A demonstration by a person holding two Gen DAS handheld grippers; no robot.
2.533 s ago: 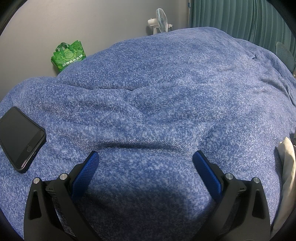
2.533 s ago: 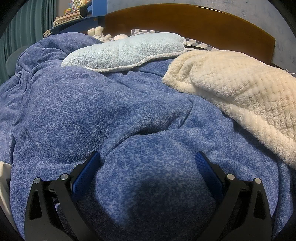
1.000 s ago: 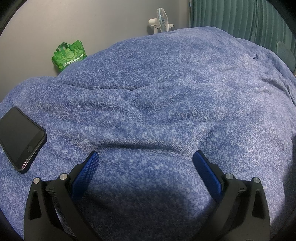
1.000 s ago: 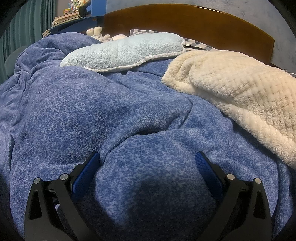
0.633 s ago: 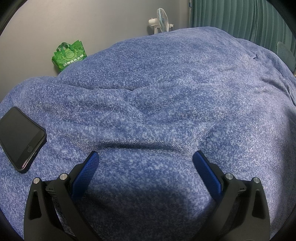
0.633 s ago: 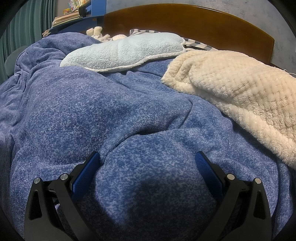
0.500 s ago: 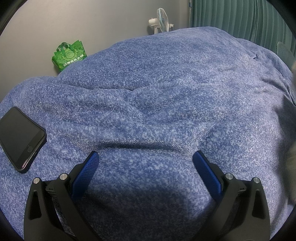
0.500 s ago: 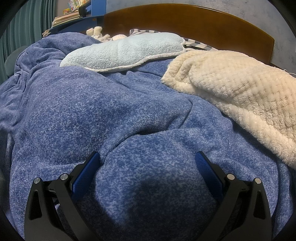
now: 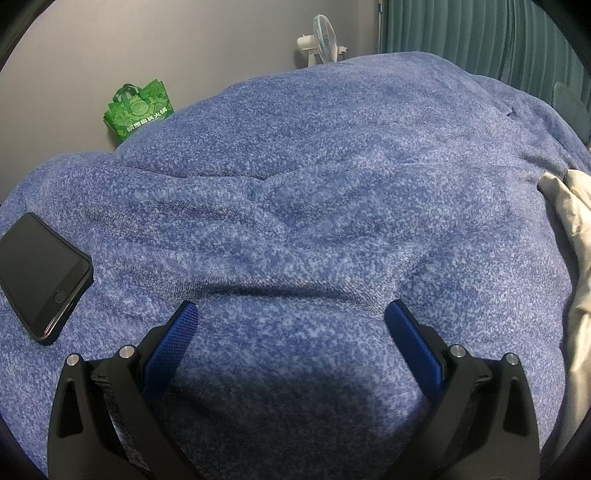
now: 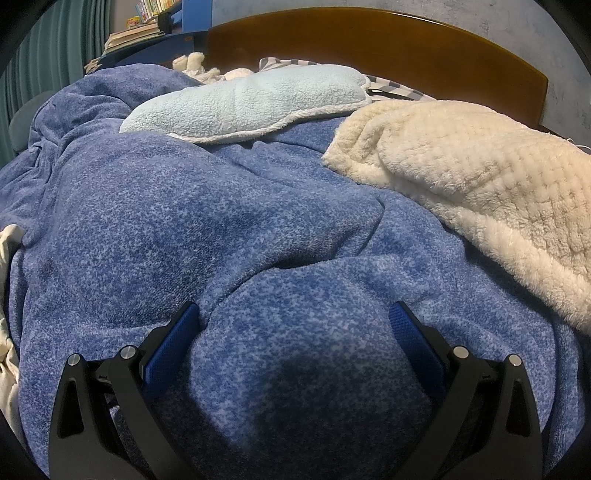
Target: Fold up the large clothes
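The left tongs (image 9: 290, 314) are seen spread wide over a mottled blue fleece blanket (image 9: 314, 184), with nothing held between the ribbed blue pads (image 9: 173, 339); the fleece is bunched into a soft ridge just ahead of the tips. A black phone (image 9: 38, 275) is laid flat on the blanket to the left, screen up. At the right edge a pale, smooth garment (image 9: 576, 236) is seen in loose folds on the blanket, well apart from the tongs. Farther off, a green shopping bag (image 9: 138, 109) is set against a plain grey wall, a white fan (image 9: 321, 40) is stood behind the bed, and pleated green curtains (image 9: 480, 33) are hung at the right.

The right tongs (image 10: 293, 314) are likewise held wide apart and empty, pressed low over a rounded mound of the same blanket. The pale garment is glimpsed at the left edge. Beyond, a cream waffle-textured throw (image 10: 461, 170) is draped on the right and a light blue plush pillow (image 10: 251, 103) is laid across the middle. Behind these a curved wooden headboard (image 10: 369, 40) and stacked books (image 10: 136, 31) are seen
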